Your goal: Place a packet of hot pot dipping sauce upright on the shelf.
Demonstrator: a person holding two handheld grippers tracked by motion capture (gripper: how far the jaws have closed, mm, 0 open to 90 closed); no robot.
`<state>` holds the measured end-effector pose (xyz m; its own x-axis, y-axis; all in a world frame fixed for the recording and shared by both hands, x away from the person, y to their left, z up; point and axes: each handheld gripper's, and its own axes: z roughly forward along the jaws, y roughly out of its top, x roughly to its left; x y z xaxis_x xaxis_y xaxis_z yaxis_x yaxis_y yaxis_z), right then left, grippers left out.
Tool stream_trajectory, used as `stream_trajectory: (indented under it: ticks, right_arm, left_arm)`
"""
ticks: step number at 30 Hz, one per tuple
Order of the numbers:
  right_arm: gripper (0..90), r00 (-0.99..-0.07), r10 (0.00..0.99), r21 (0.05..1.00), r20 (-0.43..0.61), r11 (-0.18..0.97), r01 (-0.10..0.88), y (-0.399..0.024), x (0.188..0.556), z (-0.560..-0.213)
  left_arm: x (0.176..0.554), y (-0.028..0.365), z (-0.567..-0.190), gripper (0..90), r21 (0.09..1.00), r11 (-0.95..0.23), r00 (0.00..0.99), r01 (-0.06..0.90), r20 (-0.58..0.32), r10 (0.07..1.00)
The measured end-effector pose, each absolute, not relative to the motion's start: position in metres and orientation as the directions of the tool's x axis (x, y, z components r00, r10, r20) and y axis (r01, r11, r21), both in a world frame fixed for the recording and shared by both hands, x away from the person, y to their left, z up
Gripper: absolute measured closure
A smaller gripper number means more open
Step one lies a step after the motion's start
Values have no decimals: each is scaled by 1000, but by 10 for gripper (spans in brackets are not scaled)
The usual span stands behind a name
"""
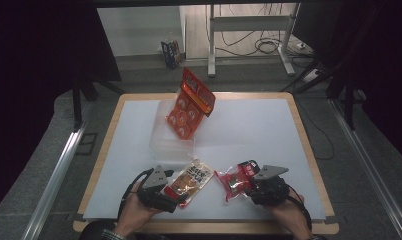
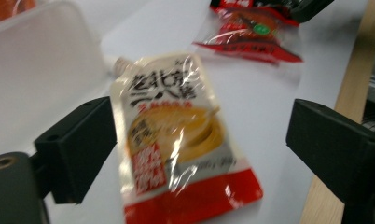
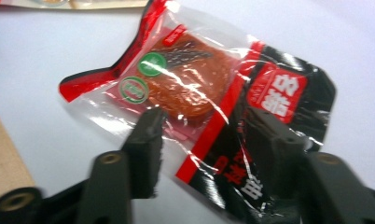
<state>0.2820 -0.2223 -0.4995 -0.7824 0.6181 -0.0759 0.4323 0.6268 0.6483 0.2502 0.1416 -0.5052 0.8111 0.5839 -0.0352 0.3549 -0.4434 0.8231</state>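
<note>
Sauce pouch (image 1: 189,182) lengthwise, spout toward container (image 1: 171,135)

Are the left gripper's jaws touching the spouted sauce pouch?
Cannot tell. In the left gripper view, the left gripper has wide jaws; the right is clear of the sauce pouch, the left meets its edge, blurred.

black fingers (image 2: 78,149), grey plates, black cables
</note>
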Motion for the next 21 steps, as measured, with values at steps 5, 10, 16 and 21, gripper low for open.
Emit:
stream_trajectory:
  ticks: [5, 10, 16, 21]
  right_arm:
    - [293, -747, 660, 660, -75, 595, 459, -229, 286, -503]
    - [210, -720, 691, 672, -69, 566, 479, -236, 289, -505]
    - [178, -705, 707, 685, -66, 546, 482, -241, 290, -504]
    - [163, -697, 713, 690, -69, 539, 483, -245, 290, -503]
  left_arm:
    - [256, 127, -504, 223, 831, -445, 842, 335, -52, 537]
    - [264, 110, -501, 352, 839, -444, 874, 313, -71, 481]
    - [273, 93, -501, 510, 847, -435, 891, 306, -94, 444]
    - [282, 75, -501, 687, 853, -429, 900, 298, -102, 423]
